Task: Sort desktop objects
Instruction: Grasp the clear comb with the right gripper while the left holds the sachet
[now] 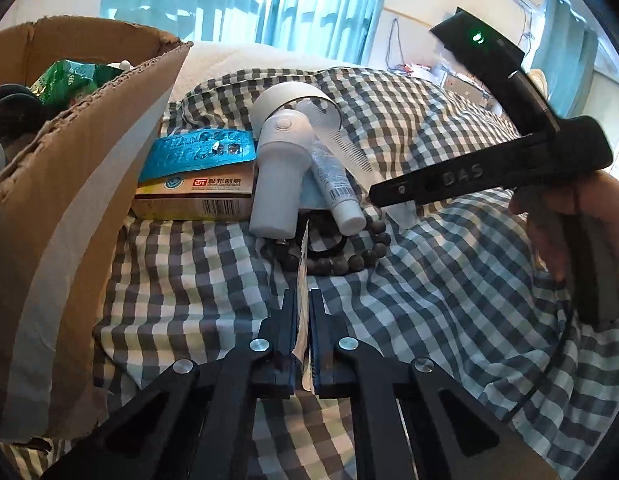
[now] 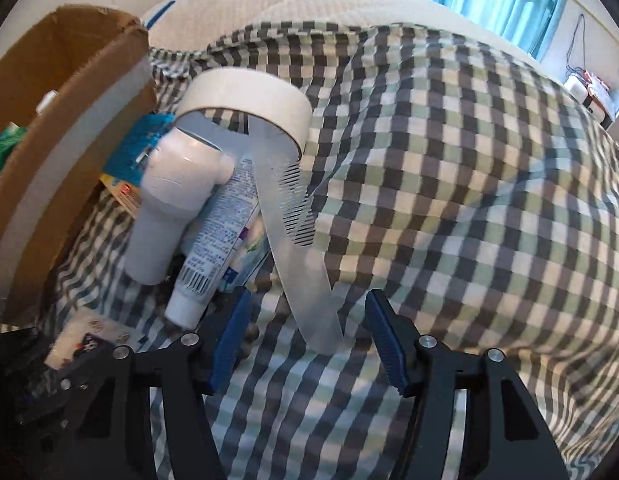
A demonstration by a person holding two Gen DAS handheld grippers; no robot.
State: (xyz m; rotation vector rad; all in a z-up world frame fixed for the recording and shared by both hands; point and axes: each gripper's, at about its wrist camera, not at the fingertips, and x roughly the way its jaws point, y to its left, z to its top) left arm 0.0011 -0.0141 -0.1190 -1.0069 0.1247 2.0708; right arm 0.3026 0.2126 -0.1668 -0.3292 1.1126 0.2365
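My left gripper is shut on a thin white packet, seen edge-on just above the checked cloth; the packet's printed face also shows in the right wrist view. Beyond it lies a pile: a white handheld device, a white tube, a clear comb, a roll of white tape, a blue blister pack on a medicine box, and a dark bead bracelet. My right gripper is open, its blue pads on either side of the comb's handle end without touching it.
An open cardboard box stands at the left with a green bag inside. The checked cloth covers a soft bed, humped at the right. A hand holds the right gripper. Curtains and a window lie behind.
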